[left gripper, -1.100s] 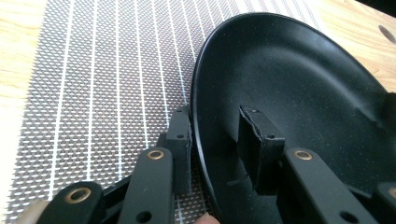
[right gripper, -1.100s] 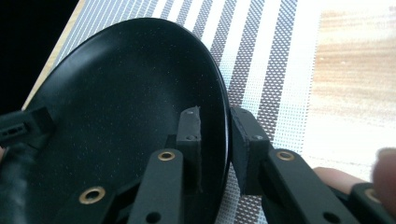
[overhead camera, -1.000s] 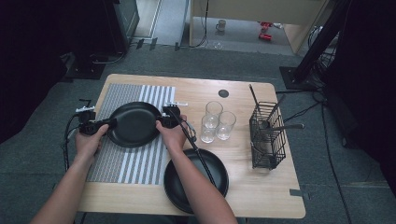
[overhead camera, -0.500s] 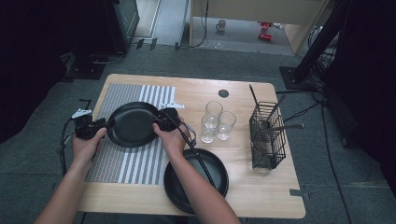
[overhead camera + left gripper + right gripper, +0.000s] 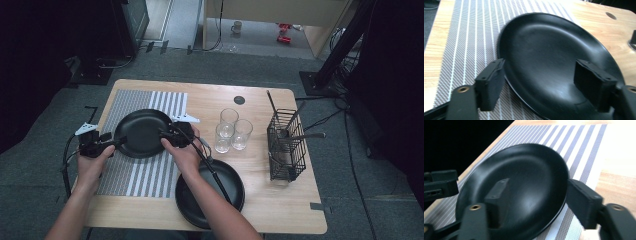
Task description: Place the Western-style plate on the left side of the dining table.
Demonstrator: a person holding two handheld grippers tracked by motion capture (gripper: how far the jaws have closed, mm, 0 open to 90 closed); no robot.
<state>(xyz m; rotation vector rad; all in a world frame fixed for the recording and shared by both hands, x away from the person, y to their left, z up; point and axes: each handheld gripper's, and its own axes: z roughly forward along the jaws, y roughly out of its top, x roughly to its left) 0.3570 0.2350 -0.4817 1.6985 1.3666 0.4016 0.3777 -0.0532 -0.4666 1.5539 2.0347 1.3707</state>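
Note:
A black plate (image 5: 144, 132) lies on the striped placemat (image 5: 125, 172). My left gripper (image 5: 118, 143) is at its left rim and my right gripper (image 5: 163, 134) at its right rim. In the left gripper view the plate (image 5: 549, 50) has its rim between the jaws of the left gripper (image 5: 542, 83), and the pads stand clear of it. The right gripper view shows the same: my right gripper (image 5: 540, 200) straddles the rim of the plate (image 5: 524, 170) without pressing. Both pairs of jaws have just been opening. The left gripper (image 5: 441, 185) also shows across the plate.
A second black plate (image 5: 235, 195) sits near the table's front edge, partly under my right forearm. Three clear glasses (image 5: 232, 131) stand mid-table. A black wire basket (image 5: 286, 145) with utensils is at the right. Dark floor surrounds the wooden table (image 5: 280, 210).
Both grippers' jaws have spread off the plate's rim, and both hands have drawn slightly back toward the near side. The plate rests in the same spot on the placemat.

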